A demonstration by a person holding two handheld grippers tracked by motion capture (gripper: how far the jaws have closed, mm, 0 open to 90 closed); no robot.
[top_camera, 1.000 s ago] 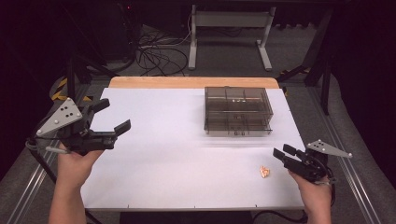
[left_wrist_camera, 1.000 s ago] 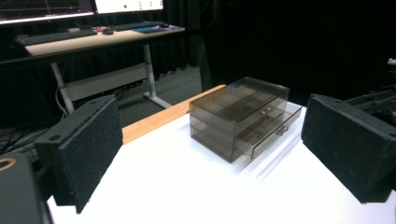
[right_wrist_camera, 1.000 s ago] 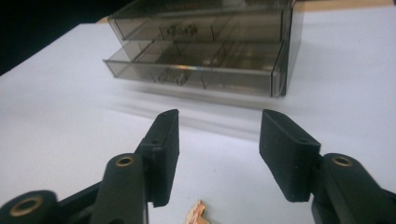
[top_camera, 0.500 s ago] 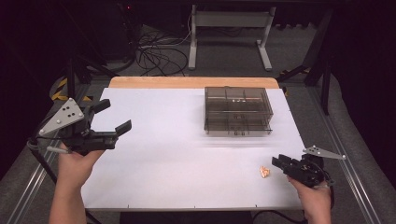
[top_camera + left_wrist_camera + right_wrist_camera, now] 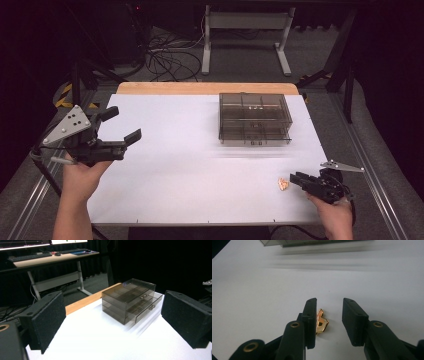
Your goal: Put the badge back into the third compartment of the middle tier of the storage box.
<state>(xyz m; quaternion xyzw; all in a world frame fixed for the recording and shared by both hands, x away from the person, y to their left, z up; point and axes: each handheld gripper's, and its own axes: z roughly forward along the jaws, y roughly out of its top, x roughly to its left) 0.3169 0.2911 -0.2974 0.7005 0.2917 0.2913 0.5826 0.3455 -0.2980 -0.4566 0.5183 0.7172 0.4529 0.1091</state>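
Closing our right gripper (image 5: 329,322), half open, on the gold clip (image 5: 321,325); nudge toward 9 o'clock to center it.

Bright tabletop, dark surroundings, slight blur

A smoked clear drawer organizer (image 5: 255,119) stood on the white tabletop (image 5: 175,170) toward its far right. Beyond the wooden far edge (image 5: 200,88), cables (image 5: 165,55) and a desk frame (image 5: 247,22) occupied the floor.
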